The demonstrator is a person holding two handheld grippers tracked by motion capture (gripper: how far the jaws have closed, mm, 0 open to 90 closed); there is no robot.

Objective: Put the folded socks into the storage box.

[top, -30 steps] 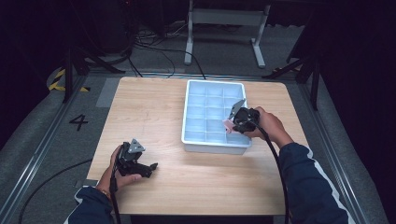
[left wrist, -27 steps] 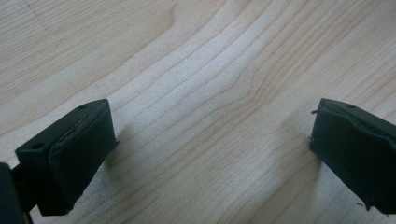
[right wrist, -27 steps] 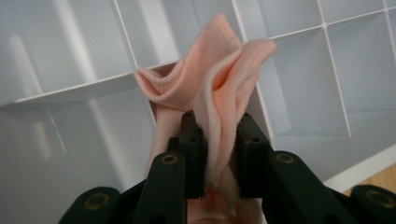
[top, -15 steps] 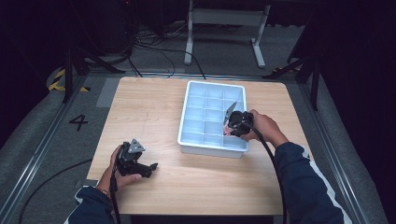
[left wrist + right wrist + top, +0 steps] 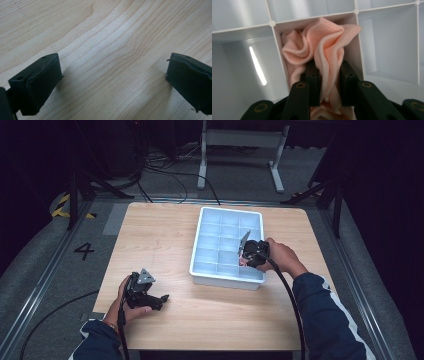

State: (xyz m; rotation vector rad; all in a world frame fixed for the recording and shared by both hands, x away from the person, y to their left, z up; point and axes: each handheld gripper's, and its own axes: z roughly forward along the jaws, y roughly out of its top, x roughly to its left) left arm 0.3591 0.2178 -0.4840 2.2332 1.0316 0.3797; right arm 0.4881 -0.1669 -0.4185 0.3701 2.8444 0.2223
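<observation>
In the tray's (image 5: 200,242) near-right cell, our right gripper (image 5: 328,82) pinches the pink cloth (image 5: 317,42), jaws just easing; left gripper (image 5: 145,292) sits open, far left.

A light wooden table (image 5: 165,235) stands on grey carpet (image 5: 45,270) marked 4 (image 5: 84,251), with cables (image 5: 165,165) and a grey metal stand (image 5: 240,140) in the dark behind.

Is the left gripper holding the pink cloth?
No, the left gripper has its jaws wide apart over bare wooden table; the pink cloth sits between the right gripper jaws.
</observation>
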